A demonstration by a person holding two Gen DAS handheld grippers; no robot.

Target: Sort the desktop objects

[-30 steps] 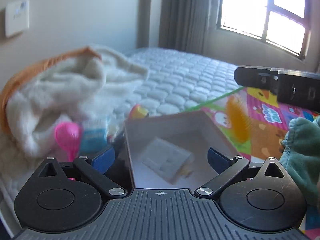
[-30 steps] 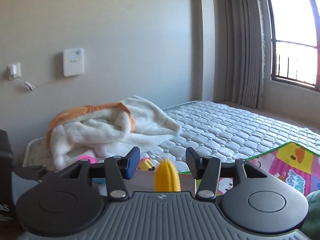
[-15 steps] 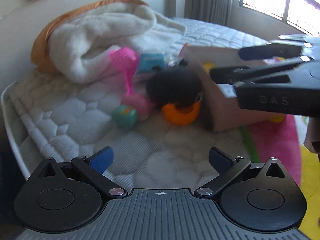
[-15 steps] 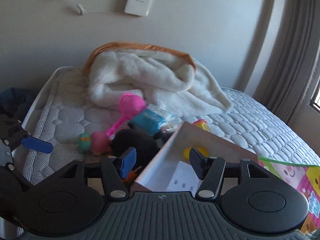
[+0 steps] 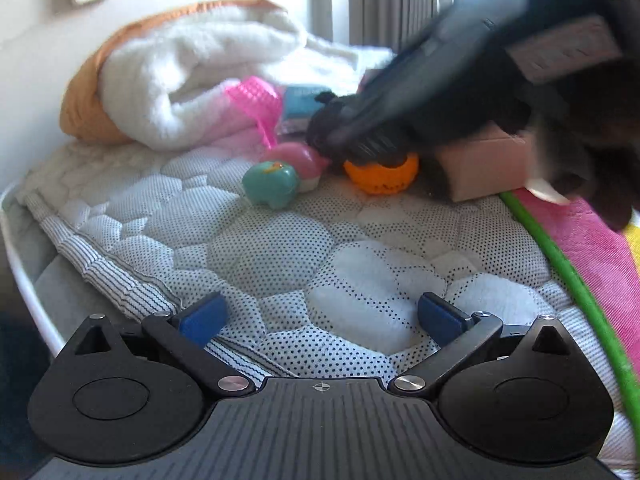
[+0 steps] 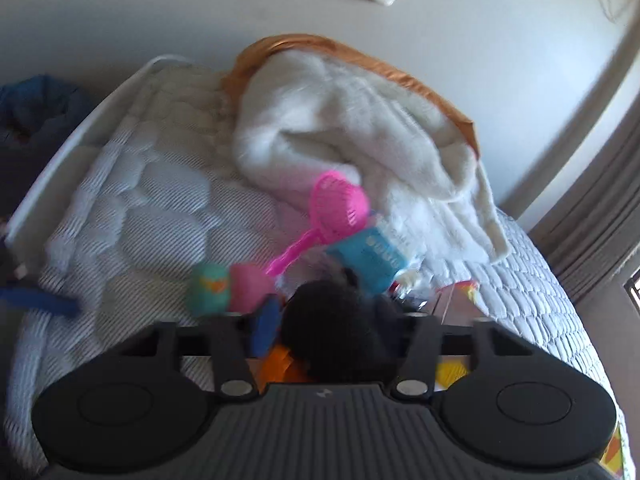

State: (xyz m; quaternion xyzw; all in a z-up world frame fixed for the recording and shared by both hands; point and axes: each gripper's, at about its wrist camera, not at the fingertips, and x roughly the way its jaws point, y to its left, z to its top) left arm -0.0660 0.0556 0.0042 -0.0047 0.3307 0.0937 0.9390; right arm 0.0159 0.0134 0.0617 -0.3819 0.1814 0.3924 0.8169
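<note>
On the far left a white blanket [image 5: 192, 76] with an orange lining lies heaped against the wall, and the toys are bunched at its near edge, probably the pile waiting to be sorted. Going right along that cluster: a teal toy [image 5: 270, 184] sits on the quilted mattress [image 5: 280, 256], touching a pink toy [image 5: 298, 160] just behind it; a pink scoop [image 5: 258, 102] leans up out of the pile with a blue packet [image 6: 368, 258] beside it. Next comes a black fuzzy toy [image 6: 336, 332] sitting on an orange ring [image 5: 382, 174], and right of that a cardboard box [image 5: 486, 166], likely the bin for the sorted things, at the edge of a bright play mat [image 5: 588, 248].

The left gripper [image 5: 320, 318] hangs low over bare mattress at the near side, tilted downward, its jaws spread wide with nothing between them; it seems to be waiting out of the way.

The right gripper [image 6: 336, 330] reaches in from the upper right, angled down onto the black fuzzy toy. Its jaws are closing with the toy between them, the blue pad [image 6: 266, 330] against the toy's left side. The right pad is hidden behind the fur, so a firm hold is likely but not certain. That toy looks like the next piece bound for the box.
</note>
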